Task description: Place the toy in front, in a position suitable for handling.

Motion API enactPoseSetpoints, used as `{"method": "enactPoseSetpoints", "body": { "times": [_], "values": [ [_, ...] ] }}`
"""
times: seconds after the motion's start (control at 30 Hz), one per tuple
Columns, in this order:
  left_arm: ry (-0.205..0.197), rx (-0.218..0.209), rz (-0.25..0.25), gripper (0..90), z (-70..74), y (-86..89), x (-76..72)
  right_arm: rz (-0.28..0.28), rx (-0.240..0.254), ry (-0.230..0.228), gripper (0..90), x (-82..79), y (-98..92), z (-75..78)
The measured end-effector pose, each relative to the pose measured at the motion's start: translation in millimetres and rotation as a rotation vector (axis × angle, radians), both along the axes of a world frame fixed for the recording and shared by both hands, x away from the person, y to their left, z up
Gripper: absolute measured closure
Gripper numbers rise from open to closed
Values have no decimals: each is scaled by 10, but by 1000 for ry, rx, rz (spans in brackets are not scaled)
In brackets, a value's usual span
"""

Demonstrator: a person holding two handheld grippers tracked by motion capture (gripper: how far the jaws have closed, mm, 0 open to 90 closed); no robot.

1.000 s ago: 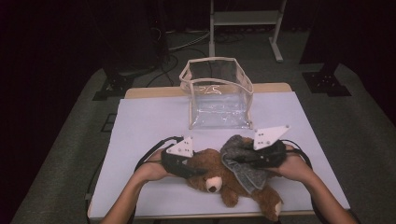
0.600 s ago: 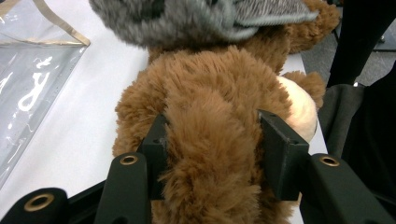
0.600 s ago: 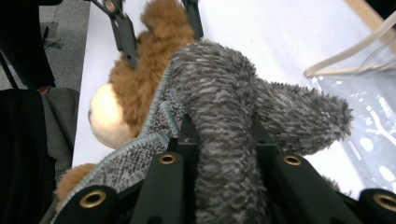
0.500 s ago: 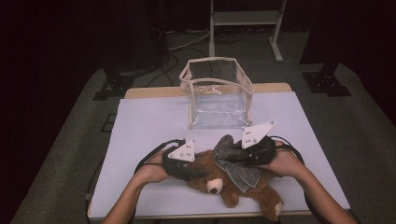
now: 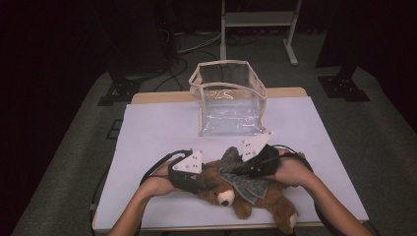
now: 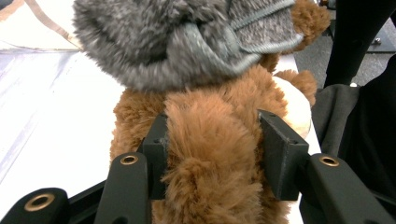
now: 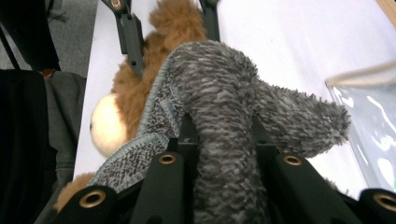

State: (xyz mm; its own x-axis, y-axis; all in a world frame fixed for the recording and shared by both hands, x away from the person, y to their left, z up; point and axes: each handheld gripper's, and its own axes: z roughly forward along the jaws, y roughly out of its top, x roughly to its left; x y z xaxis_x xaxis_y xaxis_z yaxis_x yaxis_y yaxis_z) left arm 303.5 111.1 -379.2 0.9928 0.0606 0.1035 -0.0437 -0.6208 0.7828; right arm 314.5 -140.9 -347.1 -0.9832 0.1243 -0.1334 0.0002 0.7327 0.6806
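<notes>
A brown teddy bear [image 5: 275,197] lies on its back near the table's front edge, its pale muzzle [image 5: 226,197] pointing forward. A grey fuzzy garment [image 5: 246,183] is draped over its chest. My left gripper [image 5: 204,186] is shut on one brown furry limb [image 6: 210,154] of the bear, with a pad pressing each side. My right gripper [image 5: 237,172] is shut on a bunched fold of the grey garment [image 7: 219,102], lifted a little above the bear. The two grippers face each other, close together, over the bear's head end. The left gripper's jaws also appear at the top of the right gripper view.
A clear plastic bag [image 5: 231,105] with a beige rim stands open at the back middle of the white table [image 5: 157,132]. The bear lies close to the front edge. A metal stand [image 5: 255,19] and cables are on the floor behind the table.
My right gripper has moved left, dragging the grey garment across the bear toward the left gripper. The left gripper has kept its hold and place.
</notes>
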Motion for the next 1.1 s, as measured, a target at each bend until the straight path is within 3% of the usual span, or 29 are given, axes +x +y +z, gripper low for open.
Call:
{"method": "enactPoseSetpoints", "body": {
  "times": [0.13, 0.2, 0.33, 0.43, 0.6, 0.87, 0.97, 1.1],
  "values": [
    [-8, 25, -4, 510, 23, -45, 1, -7, 30, -20, 720, -40, -11, 24],
    [-11, 34, -6, 509, 32, -49, -8, 8, 78, -22, 719, -64, 60, 46],
    [-10, 32, -10, 509, 23, -23, -21, 26, 76, -17, 721, -71, 117, 30],
    [-3, 21, -11, 509, 12, -1, -9, 4, 42, -6, 723, -45, -11, 0],
    [9, 8, -3, 510, -1, 14, 3, -36, 86, 8, 724, -58, -328, 1],
    [2, 24, -4, 508, 14, 9, 3, -136, 90, -1, 723, -106, -832, 7],
    [-3, 34, -8, 507, 25, -9, 9, -153, 95, 7, 722, -113, -897, 2],
    [-1, 39, -9, 506, 33, -22, 10, -133, 111, -18, 721, -124, -776, 72]
  ]
}}
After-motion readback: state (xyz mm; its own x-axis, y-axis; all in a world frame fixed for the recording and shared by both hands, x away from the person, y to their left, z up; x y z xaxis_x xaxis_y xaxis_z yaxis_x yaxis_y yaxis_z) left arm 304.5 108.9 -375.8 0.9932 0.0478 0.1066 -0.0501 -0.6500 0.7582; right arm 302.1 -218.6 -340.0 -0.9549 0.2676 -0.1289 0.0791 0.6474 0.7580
